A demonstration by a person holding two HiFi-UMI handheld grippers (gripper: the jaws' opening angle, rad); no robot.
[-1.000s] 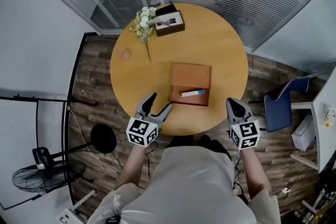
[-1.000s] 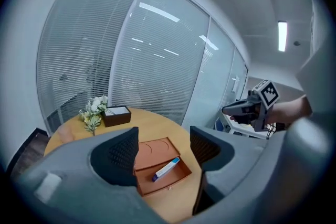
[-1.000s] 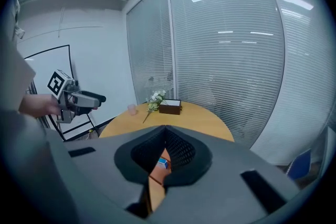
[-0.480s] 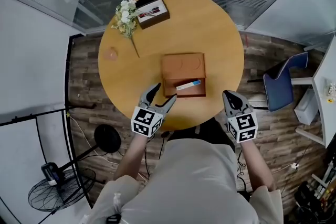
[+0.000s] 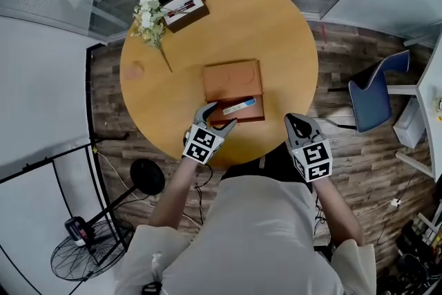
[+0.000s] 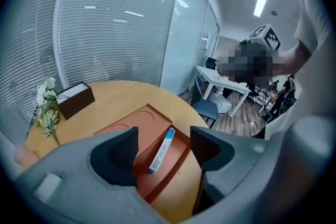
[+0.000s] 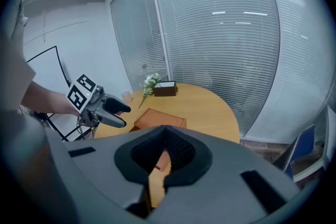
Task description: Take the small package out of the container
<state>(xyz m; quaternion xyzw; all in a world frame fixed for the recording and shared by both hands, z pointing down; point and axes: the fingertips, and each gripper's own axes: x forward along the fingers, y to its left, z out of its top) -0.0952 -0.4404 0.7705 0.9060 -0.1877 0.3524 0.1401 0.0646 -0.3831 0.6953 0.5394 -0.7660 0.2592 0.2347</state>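
Observation:
A low brown container [image 5: 231, 79] lies near the front of the round wooden table [image 5: 276, 31]. The small white-and-blue package [image 5: 239, 106] rests in its near open tray. My left gripper [image 5: 217, 119] stands open at the container's near-left corner, nothing held. In the left gripper view the package [image 6: 161, 148] lies on the tray [image 6: 176, 157] just beyond the open gripper [image 6: 164, 148]. My right gripper [image 5: 298, 123] hangs shut and empty off the table's front-right edge. Its own view shows the shut right gripper [image 7: 165, 150], the container [image 7: 157, 120] and the left gripper [image 7: 118, 107].
White flowers [image 5: 149, 16] and a dark box with pens [image 5: 181, 5] sit at the table's far left. A small pinkish thing [image 5: 133, 70] lies at the left edge. A blue chair [image 5: 373, 94] stands to the right; a fan [image 5: 86, 255] and a stand base [image 5: 143, 177] to the left.
My left gripper has moved forward and right to the container's near-left corner, still open. The right gripper has stayed shut by the table's edge. The head view has shifted.

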